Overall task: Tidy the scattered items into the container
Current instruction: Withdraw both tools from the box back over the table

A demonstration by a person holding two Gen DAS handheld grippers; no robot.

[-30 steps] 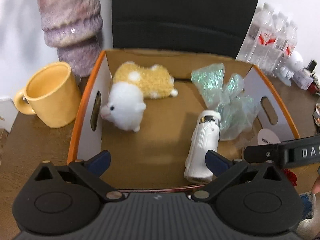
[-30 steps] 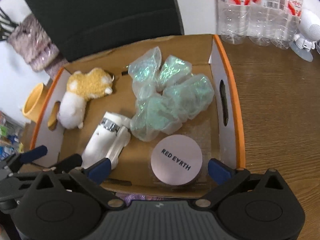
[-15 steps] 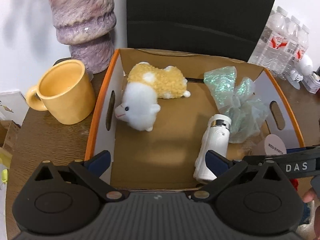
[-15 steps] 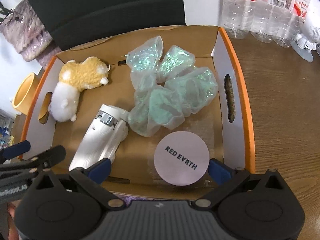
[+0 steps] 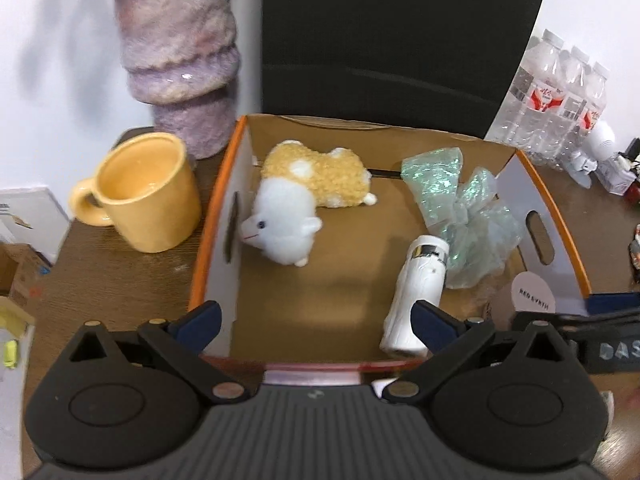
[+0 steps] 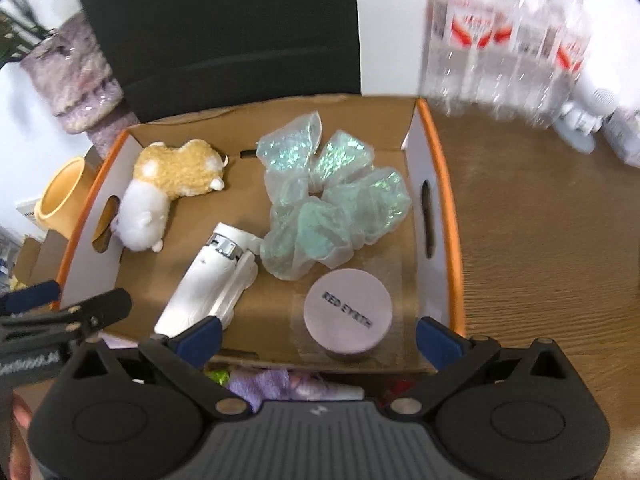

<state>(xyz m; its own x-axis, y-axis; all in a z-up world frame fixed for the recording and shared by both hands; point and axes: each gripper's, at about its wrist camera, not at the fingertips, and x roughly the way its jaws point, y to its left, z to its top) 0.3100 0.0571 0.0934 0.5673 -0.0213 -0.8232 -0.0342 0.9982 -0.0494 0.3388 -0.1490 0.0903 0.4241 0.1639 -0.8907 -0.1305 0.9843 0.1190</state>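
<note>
An open cardboard box with orange-edged white side walls [image 5: 212,236] [image 6: 448,216] sits on a brown wooden table [image 5: 120,276] [image 6: 540,240]. Inside it, at the far left, a fluffy yellow-and-white plush toy animal [image 5: 304,204] [image 6: 168,192] lies on its side with its white head touching the left wall by the handle slot. In the right half lies a crumpled bundle of iridescent pale green plastic bags [image 5: 460,208] [image 6: 332,204]. A white cylindrical bottle with a silver band [image 5: 416,284] [image 6: 216,276] lies on its side just near of the bags, touching them. At the near right corner rests a round pale pink lid printed RED EARTH [image 5: 534,294] [image 6: 347,310].

The left gripper [image 5: 316,322] [image 6: 28,300] hovers over the box's near edge, its blue-tipped fingers [image 5: 198,320] spread wide apart and holding nothing. The right gripper [image 6: 318,334] hangs over the near right part of the box, its fingers [image 6: 434,336] likewise spread and empty.

Outside the box, a yellow ceramic mug [image 5: 140,192] [image 6: 60,200] stands just left of it, and a fuzzy purple vase [image 5: 180,60] [image 6: 76,80] stands beyond the mug. Clear plastic water bottles with red labels [image 5: 556,92] [image 6: 504,36] stand far right, and a black chair back [image 5: 400,36] [image 6: 216,28] rises behind the box.
</note>
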